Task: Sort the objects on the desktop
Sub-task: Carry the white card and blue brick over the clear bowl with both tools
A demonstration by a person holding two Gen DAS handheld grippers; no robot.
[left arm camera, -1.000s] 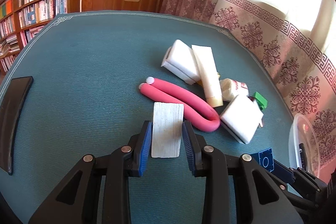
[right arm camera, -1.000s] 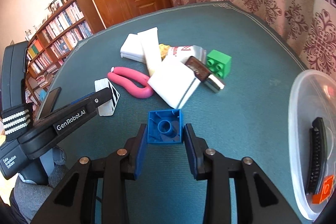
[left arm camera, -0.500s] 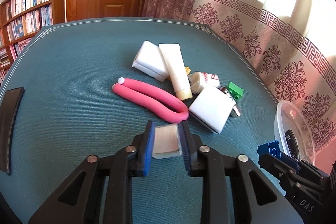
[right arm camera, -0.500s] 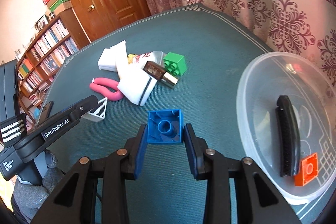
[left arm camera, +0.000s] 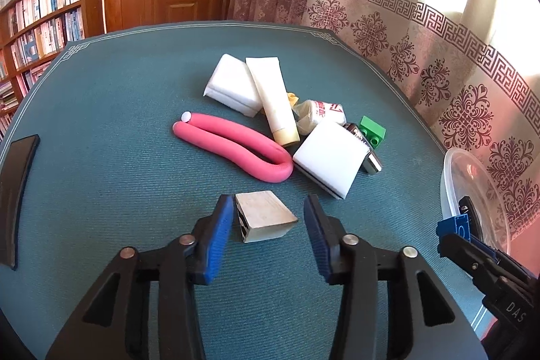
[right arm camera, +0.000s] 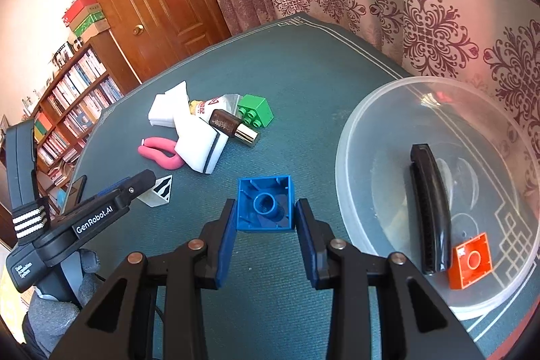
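Left gripper (left arm camera: 268, 218) jaws opening, wooden block (left arm camera: 265, 216) lies between them on the teal counter (left arm camera: 101, 110), touching the left pad, clear of the right one. Ahead of it: pink foam roller (left arm camera: 236, 149), white sponges (left arm camera: 329, 162), cream tube (left arm camera: 275, 100), green brick (left arm camera: 371, 132). Right gripper (right arm camera: 265, 225) clamps a blue brick (right arm camera: 265, 208), hollow side facing the camera, above the counter. Just right of it a clear plastic bowl (right arm camera: 364, 130) holds a black comb (right arm camera: 432, 208) and an orange brick (right arm camera: 470, 260).
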